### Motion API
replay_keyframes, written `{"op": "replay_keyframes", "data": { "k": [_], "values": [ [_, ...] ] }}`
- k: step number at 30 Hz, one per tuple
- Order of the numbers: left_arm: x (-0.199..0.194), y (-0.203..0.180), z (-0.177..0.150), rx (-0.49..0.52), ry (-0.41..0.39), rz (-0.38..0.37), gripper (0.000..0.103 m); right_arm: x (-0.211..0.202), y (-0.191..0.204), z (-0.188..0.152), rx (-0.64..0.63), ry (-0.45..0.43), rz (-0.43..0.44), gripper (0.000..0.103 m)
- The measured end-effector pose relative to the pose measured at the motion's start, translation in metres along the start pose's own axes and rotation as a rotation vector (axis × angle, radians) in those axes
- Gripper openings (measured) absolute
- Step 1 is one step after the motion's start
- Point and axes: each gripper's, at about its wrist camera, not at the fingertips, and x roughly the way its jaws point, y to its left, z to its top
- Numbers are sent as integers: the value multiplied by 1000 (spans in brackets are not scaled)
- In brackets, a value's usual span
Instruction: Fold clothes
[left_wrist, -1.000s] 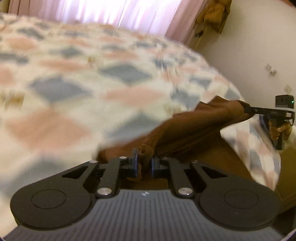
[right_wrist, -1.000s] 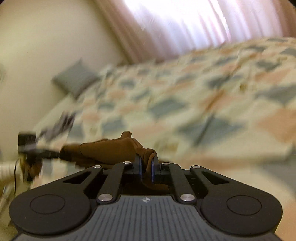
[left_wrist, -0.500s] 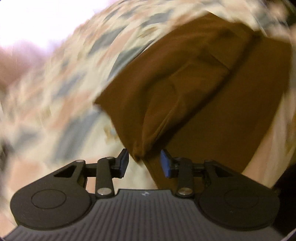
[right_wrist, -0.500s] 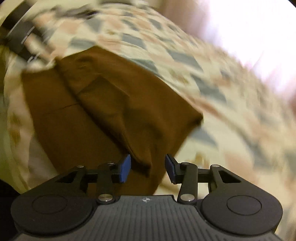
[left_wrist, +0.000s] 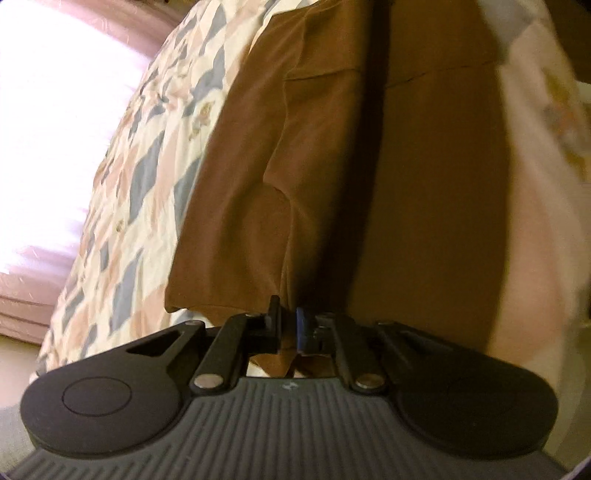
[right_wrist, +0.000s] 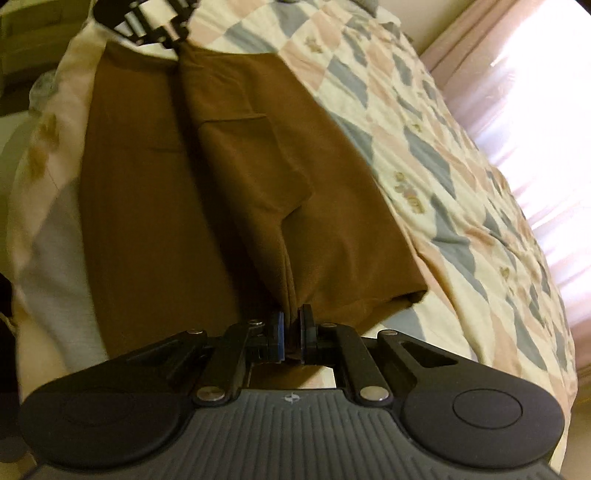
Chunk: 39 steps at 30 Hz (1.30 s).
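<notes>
Left wrist + right wrist: both grippers clamped on brown garment, no readable text

Left wrist view: left gripper (left_wrist: 288, 328) has jaws nearly together, a ridge of the brown garment (left_wrist: 424, 206) pinched between the pads. Cloth bunches just behind the fingertips (left_wrist: 274, 314) and runs away from the camera as a raised fold. One layer is flipped over onto the rest; a seam line crosses the far part.

Right wrist view: right gripper (right_wrist: 291, 332) is in the same condition, jaws drawn in tight with the garment (right_wrist: 155, 206) edge caught between the blue pads. The fold ridge runs from this gripper straight to the far end, where the left gripper (right_wrist: 159, 20) shows as a dark linkage touching the cloth, partly cut off by the frame edge.

Writing: none legible. Only a small emblem on the grey ribbed housing of each gripper, too small to read. Small tan motifs on the quilt (right_wrist: 443, 155) are too blurred to tell if they are letters.

Surroundings: garment lies on a bed under a patchwork quilt (left_wrist: 155, 155) of cream, pink and grey-blue diamonds. Pink curtains (right_wrist: 517, 74) with bright light behind them stand beyond the bed. Bright window glare (left_wrist: 55, 129) washes out the left of the left wrist view. Each gripper's body blocks the lower third of its own frame, hiding the near garment edge.
</notes>
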Motion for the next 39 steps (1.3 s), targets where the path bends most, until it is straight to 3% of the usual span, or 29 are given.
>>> {"op": "replay_keyframes", "data": {
  "k": [7, 15, 26, 29, 31, 34, 38, 39],
  "values": [
    [-37, -4, -3, 1, -24, -33, 5, -16, 11, 1, 45, 32, 68, 6],
    [-31, 0, -9, -1, -11, -62, 5, -24, 36, 6, 76, 60, 152, 7],
    [-17, -2, -12, -4, -7, -99, 4, -16, 39, -3, 108, 118, 124, 6],
    [-7, -4, -15, -48, 15, -106, 4, -9, 45, -2, 95, 146, 116, 8],
    [-9, 2, -16, -69, 27, -101, 8, -12, 45, 2, 99, 173, 106, 28],
    [-34, 14, -25, -149, 52, -152, 13, -29, 30, 4, 174, 195, 78, 36],
    [-60, 56, -27, -347, 31, -170, 13, -44, -7, 19, 431, 98, 46, 36],
    [-53, 74, -21, -415, 10, -144, 13, -45, -16, 25, 496, 60, 40, 36]
  ]
}}
